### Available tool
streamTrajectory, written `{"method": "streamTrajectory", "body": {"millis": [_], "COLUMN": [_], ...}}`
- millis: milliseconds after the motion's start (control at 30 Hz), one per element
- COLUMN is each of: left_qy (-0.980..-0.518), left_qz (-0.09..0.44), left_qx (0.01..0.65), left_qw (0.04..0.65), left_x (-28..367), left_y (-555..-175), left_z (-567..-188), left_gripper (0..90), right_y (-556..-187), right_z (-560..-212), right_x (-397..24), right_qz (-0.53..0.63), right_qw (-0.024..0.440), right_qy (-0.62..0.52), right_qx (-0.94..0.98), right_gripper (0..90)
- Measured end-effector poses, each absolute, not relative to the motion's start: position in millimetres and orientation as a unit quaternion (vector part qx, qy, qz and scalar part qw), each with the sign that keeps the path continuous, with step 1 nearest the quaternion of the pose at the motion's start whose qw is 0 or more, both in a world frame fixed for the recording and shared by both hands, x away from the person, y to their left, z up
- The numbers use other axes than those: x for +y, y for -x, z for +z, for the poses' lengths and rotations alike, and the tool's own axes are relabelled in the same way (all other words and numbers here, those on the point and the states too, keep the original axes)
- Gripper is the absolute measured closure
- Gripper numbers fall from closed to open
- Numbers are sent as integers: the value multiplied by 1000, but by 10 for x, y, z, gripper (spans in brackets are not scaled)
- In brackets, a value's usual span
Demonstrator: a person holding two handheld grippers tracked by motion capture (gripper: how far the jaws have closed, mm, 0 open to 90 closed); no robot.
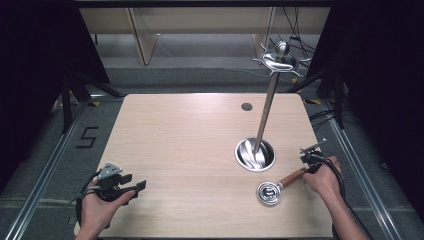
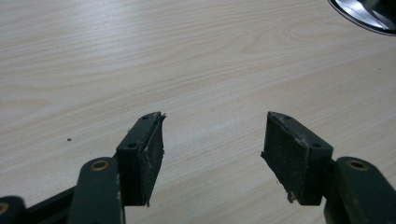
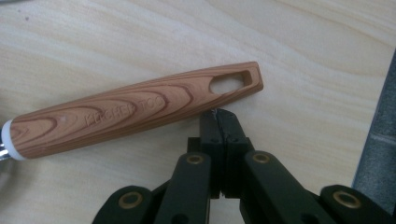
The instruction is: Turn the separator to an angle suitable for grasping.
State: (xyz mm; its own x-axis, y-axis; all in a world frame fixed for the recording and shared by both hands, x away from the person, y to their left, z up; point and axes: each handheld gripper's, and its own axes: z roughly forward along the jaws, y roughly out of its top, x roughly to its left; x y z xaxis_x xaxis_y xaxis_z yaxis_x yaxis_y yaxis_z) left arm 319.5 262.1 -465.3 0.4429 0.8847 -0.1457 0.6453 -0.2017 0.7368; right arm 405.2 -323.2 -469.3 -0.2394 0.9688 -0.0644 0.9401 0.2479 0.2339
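Note:
A utensil with a wood-grain handle (image 3: 140, 105) and a round metal head (image 1: 269, 193) lies flat on the table near the front right. My right gripper (image 3: 220, 116) is shut, its tips just beside the handle near the hanging hole, with nothing between the jaws. In the high view the right gripper (image 1: 306, 169) sits at the handle's (image 1: 293, 177) outer end. A metal rack stands on a round base (image 1: 255, 154), with a pole (image 1: 266, 112) and hooks at the top (image 1: 280, 61). My left gripper (image 2: 212, 149) is open over bare wood; it (image 1: 131, 186) rests at the front left.
The light wooden table (image 1: 190, 145) has a round cable hole (image 1: 247, 106) near its far edge. The table's right edge (image 3: 380, 140) is close to the right gripper. Part of the rack's shiny base (image 2: 364, 14) shows in the left gripper view. Cables lie on the floor behind.

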Motion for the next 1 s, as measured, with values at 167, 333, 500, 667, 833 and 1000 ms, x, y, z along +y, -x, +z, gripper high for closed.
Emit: {"method": "streamTrajectory", "body": {"millis": [167,333,500,667,833,1000], "left_qy": [-759,-753,-754,-760,-753,-758], "left_qz": [157,159,155,151,151,150], "left_qx": [506,509,509,504,510,504], "left_qw": [379,386,385,380,387,385], "left_x": [2626,2613,2614,2619,2603,2602], "left_y": [-3196,-3199,-3199,-3205,-3212,-3213], "left_z": [-4653,-4668,-4669,-4669,-4684,-4684], "left_gripper": [370,370,369,368,367,367], "right_y": [-4130,-4192,-4238,-4230,-4120,-4011], "right_z": [-4694,-4695,-4690,-4663,-4532,-4526], "right_x": [-3168,-3081,-2988,-2984,-3001,-2914], "right_qz": [77,81,89,113,160,177], "right_qw": [109,116,120,127,107,66], "right_qy": [-601,-596,-588,-567,-629,-681], "right_qx": [788,791,795,806,753,707], "right_gripper": [900,900,900,873,708,528]}}
